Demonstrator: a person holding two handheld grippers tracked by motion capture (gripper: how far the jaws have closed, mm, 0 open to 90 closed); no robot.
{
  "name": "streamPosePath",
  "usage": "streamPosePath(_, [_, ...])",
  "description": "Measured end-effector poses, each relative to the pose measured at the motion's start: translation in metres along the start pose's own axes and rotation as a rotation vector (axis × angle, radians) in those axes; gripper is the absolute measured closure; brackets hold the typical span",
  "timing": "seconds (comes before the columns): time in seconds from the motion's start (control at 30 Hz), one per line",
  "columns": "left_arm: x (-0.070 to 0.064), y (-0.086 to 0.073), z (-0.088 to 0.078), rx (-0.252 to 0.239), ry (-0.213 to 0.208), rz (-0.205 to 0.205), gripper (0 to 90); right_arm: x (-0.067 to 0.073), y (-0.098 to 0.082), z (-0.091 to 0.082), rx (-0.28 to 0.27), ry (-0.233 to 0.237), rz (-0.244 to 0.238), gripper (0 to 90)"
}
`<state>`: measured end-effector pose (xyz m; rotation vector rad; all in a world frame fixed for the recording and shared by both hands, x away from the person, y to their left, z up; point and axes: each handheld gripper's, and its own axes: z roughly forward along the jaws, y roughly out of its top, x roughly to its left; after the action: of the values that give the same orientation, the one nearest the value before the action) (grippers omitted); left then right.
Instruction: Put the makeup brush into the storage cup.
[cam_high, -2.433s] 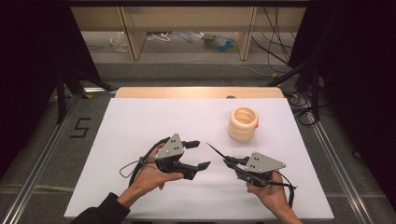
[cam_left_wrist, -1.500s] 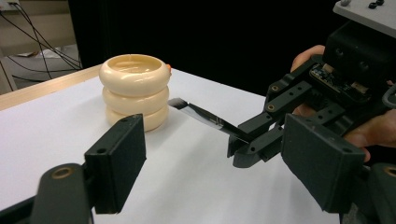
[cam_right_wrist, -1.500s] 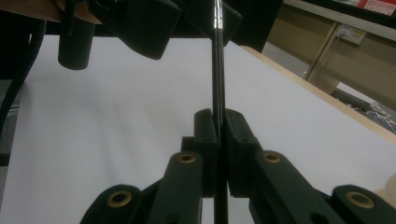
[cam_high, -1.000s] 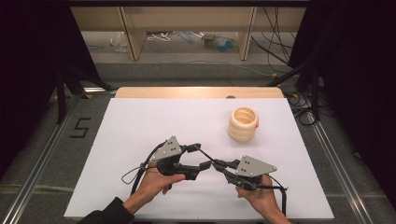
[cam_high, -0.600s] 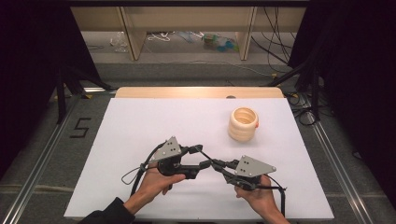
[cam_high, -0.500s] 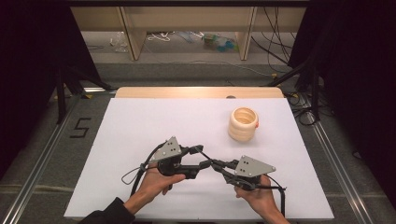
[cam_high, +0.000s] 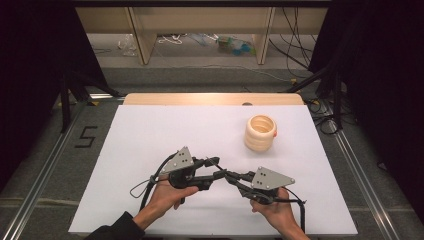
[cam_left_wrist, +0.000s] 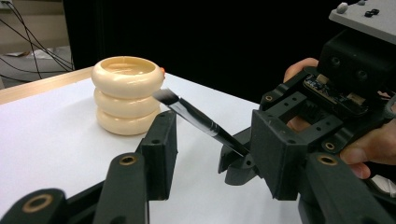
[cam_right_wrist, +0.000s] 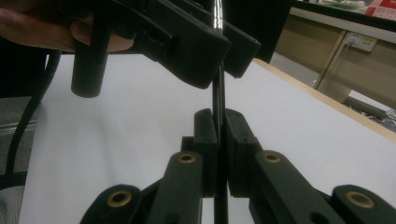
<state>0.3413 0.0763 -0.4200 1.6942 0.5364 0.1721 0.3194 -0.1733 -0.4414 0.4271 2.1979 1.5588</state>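
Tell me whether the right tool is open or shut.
Shut on the brush: in the right gripper view the right tool has both jaws pressed against the thin black handle.

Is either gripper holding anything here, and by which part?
The right gripper is shut on a thin black brush, gripping its handle with the bristle end free. The left gripper is open around the brush and holds nothing.

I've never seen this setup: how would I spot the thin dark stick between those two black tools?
On the white table, look between the two hands near its front edge. The brush is clamped in the right gripper: slim, black, flat-bristled, unlike the fat cream ring stack behind.
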Motion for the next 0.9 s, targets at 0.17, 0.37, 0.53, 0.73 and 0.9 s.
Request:
streamPosePath(0.17, [-0.0009,0.0000,0.0002,-0.005,-0.004,0.000,55.0,0.0008,0.0005,0.0007,-0.011,0.012,0.000,85.1])
streamPosePath(0.37, [-0.0001,0.0000,-0.0002,-0.008,-0.006,0.009,58.4,0.0008,-0.0001,0.0012,-0.006,0.013,0.001,85.1])
streamPosePath(0.53, [-0.0004,-0.0006,0.0002,-0.013,-0.012,0.007,61.5,0.0016,-0.0005,0.0021,-0.015,0.006,0.005,85.1])
streamPosePath(0.73, [-0.0005,-0.0014,0.0004,-0.016,-0.023,0.011,65.2,0.0016,-0.0005,0.0022,-0.016,0.008,0.005,85.1])
streamPosePath(0.9, [-0.0006,-0.0019,0.0000,-0.022,-0.029,-0.008,67.8,0.0020,-0.0008,0.0025,-0.021,0.006,0.005,85.1])
